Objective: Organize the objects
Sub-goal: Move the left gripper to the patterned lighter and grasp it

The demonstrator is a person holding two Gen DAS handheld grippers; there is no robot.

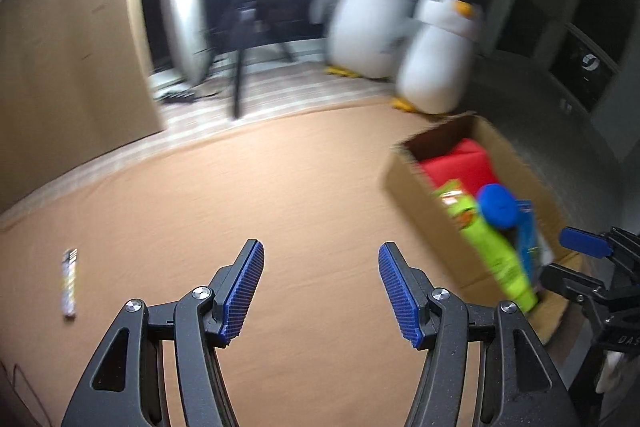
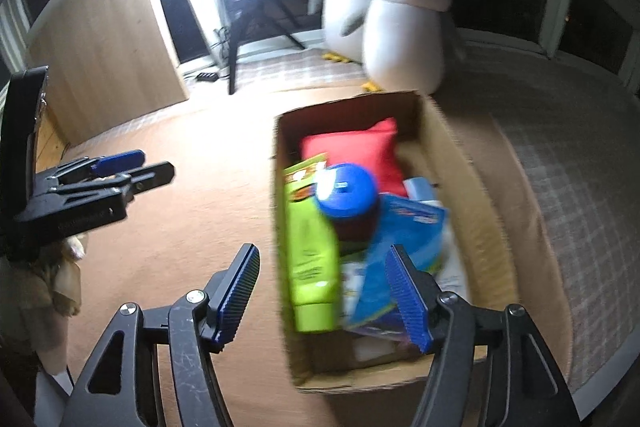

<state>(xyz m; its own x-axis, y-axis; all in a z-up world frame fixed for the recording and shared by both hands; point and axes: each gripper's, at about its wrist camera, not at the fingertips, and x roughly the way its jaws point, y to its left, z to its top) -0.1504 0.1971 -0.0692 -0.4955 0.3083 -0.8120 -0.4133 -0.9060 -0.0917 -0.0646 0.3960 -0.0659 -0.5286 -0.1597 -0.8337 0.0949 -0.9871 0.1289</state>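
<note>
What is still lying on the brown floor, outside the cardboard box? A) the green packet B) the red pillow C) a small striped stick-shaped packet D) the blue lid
C: the small packet lies alone on the brown mat, far from the cardboard box, while the red pillow, blue lid and green packet sit inside the box.

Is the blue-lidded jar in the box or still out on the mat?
In. The blue-lidded jar sits inside the cardboard box, atop the packages.
</note>
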